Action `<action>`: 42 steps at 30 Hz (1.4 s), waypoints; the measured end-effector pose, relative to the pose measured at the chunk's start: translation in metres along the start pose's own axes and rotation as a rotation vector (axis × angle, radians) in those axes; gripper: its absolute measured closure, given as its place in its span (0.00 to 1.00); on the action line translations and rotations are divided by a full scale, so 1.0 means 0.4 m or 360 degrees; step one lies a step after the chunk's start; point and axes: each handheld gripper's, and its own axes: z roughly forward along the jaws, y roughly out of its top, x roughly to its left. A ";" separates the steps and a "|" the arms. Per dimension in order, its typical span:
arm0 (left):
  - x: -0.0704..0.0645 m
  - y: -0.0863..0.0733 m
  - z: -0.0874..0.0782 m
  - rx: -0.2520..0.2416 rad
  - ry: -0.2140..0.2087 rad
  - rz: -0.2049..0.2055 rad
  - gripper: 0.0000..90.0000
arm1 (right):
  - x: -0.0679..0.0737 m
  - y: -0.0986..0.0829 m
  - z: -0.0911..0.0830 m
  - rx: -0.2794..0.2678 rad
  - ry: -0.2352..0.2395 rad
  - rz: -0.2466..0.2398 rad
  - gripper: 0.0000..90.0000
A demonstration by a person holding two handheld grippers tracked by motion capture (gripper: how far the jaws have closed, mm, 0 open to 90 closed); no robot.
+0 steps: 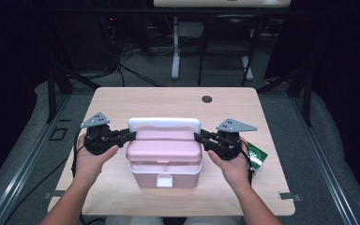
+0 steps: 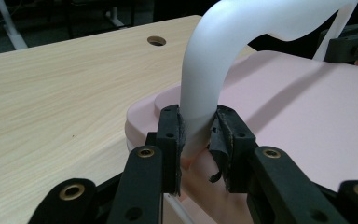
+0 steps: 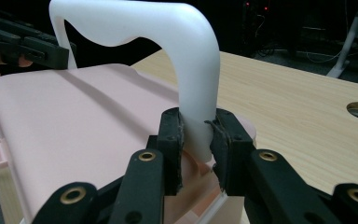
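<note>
A pink lidded box (image 1: pixel 164 157) with a white front latch (image 1: pixel 164 181) sits on the wooden table (image 1: pixel 122 101), near its front edge. Its white handle (image 1: pixel 164 123) stands upright across the lid. My left gripper (image 1: pixel 130 136) is shut on the handle's left leg (image 2: pixel 198 112), with both pads pressed against it just above the lid (image 2: pixel 303 116). On the opposite side my right gripper (image 1: pixel 198 136) is shut on the right leg (image 3: pixel 196 121), low down near the lid (image 3: pixel 74 121). A hand holds each gripper.
A round cable hole (image 1: pixel 207 99) lies in the table's far edge. A green tag (image 1: pixel 256 156) lies by the right wrist. Beyond the table stand desk legs (image 1: pixel 175 56), cables and dark frames on a grey floor.
</note>
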 end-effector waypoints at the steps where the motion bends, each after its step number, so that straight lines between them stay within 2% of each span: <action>1: -0.001 -0.001 -0.001 -0.0007 -0.0004 0.0002 0.80 | 0.000 0.000 0.000 0.0001 -0.0001 -0.0003 0.82; 5: -0.003 -0.006 -0.015 -0.0034 -0.0016 0.0030 0.75 | 0.002 -0.001 -0.001 0.0007 -0.0004 -0.0010 0.82; 9: 0.000 -0.011 -0.032 -0.0054 -0.0014 0.0028 0.74 | 0.002 -0.002 -0.001 0.0014 0.0000 -0.0009 0.82; 13: 0.012 -0.026 -0.063 -0.0075 0.0009 0.0023 0.74 | 0.002 -0.001 -0.001 0.0015 -0.0002 -0.0008 0.82; 20: 0.030 -0.069 -0.082 -0.0040 0.0018 -0.0005 0.80 | 0.003 0.001 -0.001 0.0009 -0.0009 -0.0007 0.82; 28: 0.030 -0.106 -0.080 -0.0014 0.0001 -0.0006 0.93 | 0.004 0.005 -0.001 0.0014 -0.0014 -0.0005 0.82; 31: 0.026 -0.112 -0.078 0.0000 -0.0009 0.0012 0.97 | 0.003 0.006 -0.001 0.0016 -0.0012 -0.0004 0.82; 35: 0.010 -0.119 -0.071 0.0021 -0.0044 0.0024 0.99 | 0.003 0.007 -0.001 0.0016 -0.0010 0.0005 0.82; 42: -0.009 -0.127 -0.055 0.0055 -0.0065 0.0052 0.99 | 0.002 0.007 -0.001 0.0019 -0.0005 0.0010 0.82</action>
